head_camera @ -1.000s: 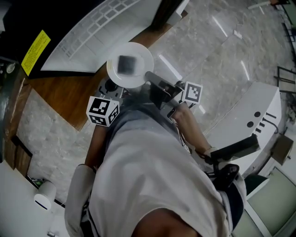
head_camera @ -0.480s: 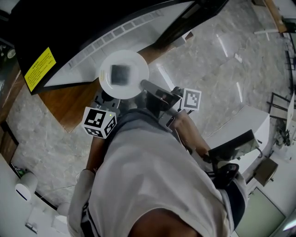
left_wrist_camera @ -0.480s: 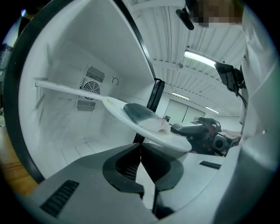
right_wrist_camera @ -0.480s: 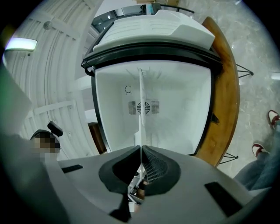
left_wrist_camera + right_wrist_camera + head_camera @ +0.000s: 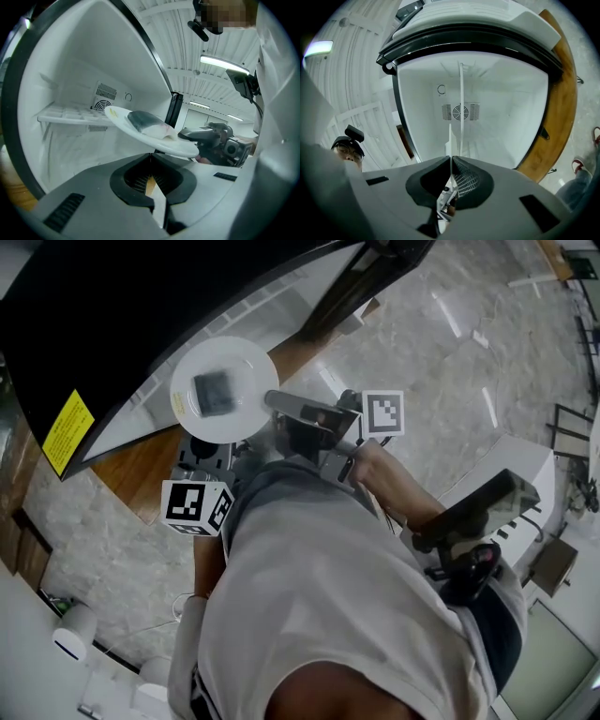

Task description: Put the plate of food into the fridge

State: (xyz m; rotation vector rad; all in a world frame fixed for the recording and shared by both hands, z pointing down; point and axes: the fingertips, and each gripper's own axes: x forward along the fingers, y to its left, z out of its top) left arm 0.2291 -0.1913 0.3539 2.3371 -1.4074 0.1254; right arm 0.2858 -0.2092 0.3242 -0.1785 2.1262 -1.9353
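Observation:
A white plate (image 5: 246, 362) carrying a dark-topped slab of food (image 5: 214, 390) hangs in front of the open fridge (image 5: 281, 296). My right gripper (image 5: 270, 399) is shut on the plate's right rim. In the right gripper view the plate (image 5: 461, 103) stands edge-on, rising from between the jaws of my right gripper (image 5: 451, 159). My left gripper (image 5: 202, 444) is under the plate's near edge. In the left gripper view its jaws (image 5: 151, 157) are shut with nothing between them, just below the plate (image 5: 119, 117) and food (image 5: 145, 124). Whether they touch the plate I cannot tell.
Inside the white fridge, a shelf (image 5: 65, 115) sits at the left and a round vent (image 5: 460, 111) on the back wall. A wooden board (image 5: 141, 470) lies beneath the fridge. A white machine (image 5: 506, 465) stands at the right, and a paper roll (image 5: 73, 634) at lower left.
The plate and both grippers have moved left and up toward the fridge opening. The right gripper's hold on the rim is the same.

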